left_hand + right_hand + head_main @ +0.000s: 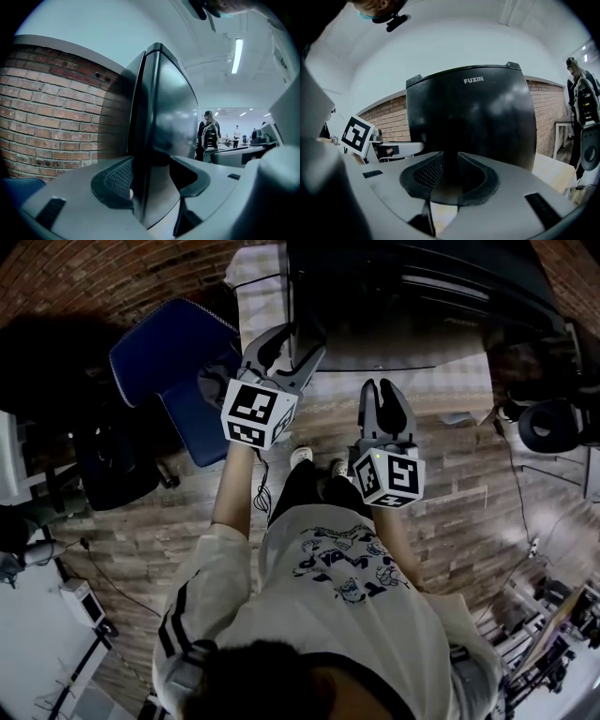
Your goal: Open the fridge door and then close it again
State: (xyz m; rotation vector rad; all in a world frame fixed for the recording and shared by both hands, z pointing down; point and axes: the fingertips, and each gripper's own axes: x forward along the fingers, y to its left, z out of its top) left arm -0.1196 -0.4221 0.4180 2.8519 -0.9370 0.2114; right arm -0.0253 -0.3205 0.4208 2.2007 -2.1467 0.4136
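Glossy fridge door, rough brick wall

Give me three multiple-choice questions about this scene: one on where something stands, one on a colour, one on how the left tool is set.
1. In the head view, where does the blue chair stand?
A) left of the fridge
B) right of it
C) on top of it

2. What colour is the fridge?
A) white
B) black
C) red

3. How do the left tool's jaws stand?
A) pressed together, empty
B) apart, astride the fridge door's edge
C) clamped on a cup

Answers:
1 A, the blue chair shows to the fridge's left.
2 B, its whole front is black.
3 B, the left gripper view shows the door's edge between the spread jaws.
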